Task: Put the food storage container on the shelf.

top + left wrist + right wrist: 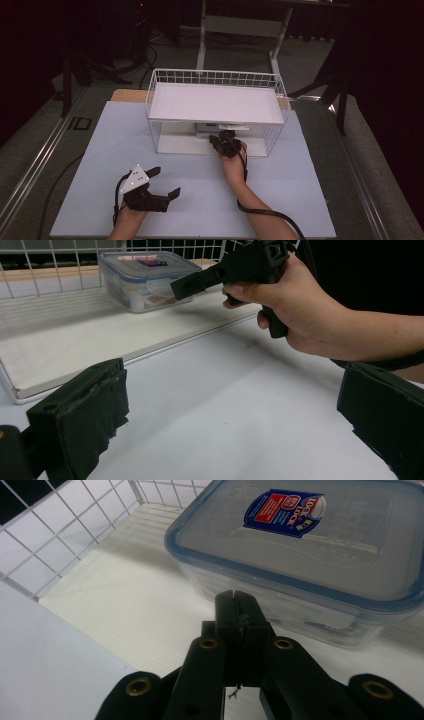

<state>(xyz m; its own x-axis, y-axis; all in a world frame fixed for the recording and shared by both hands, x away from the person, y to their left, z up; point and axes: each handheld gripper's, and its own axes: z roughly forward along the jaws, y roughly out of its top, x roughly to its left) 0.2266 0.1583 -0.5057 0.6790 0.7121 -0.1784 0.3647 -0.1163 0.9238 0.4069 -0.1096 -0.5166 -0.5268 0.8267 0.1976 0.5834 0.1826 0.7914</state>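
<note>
A clear plastic container with a blue-rimmed lid and a red and blue label [310, 545] sits on the lower white shelf of a wire rack [165, 145]; it also appears in the left gripper view [145, 275] and, half hidden under the upper shelf, in the high view [212, 129]. My right gripper [235, 600] is shut with nothing in it, its tip just short of the container's near wall. A hand holds it at the rack's front [223, 136] [200, 280]. My left gripper [166, 182] rests open on the table at the near left, jaws spread wide [230, 415].
The rack's upper white shelf [215, 102] overhangs the container, and wire walls [55, 535] close in the sides and back. The rack stands at the back of a pale blue tabletop [280, 190]. A cable [265, 212] trails from the right gripper along the forearm.
</note>
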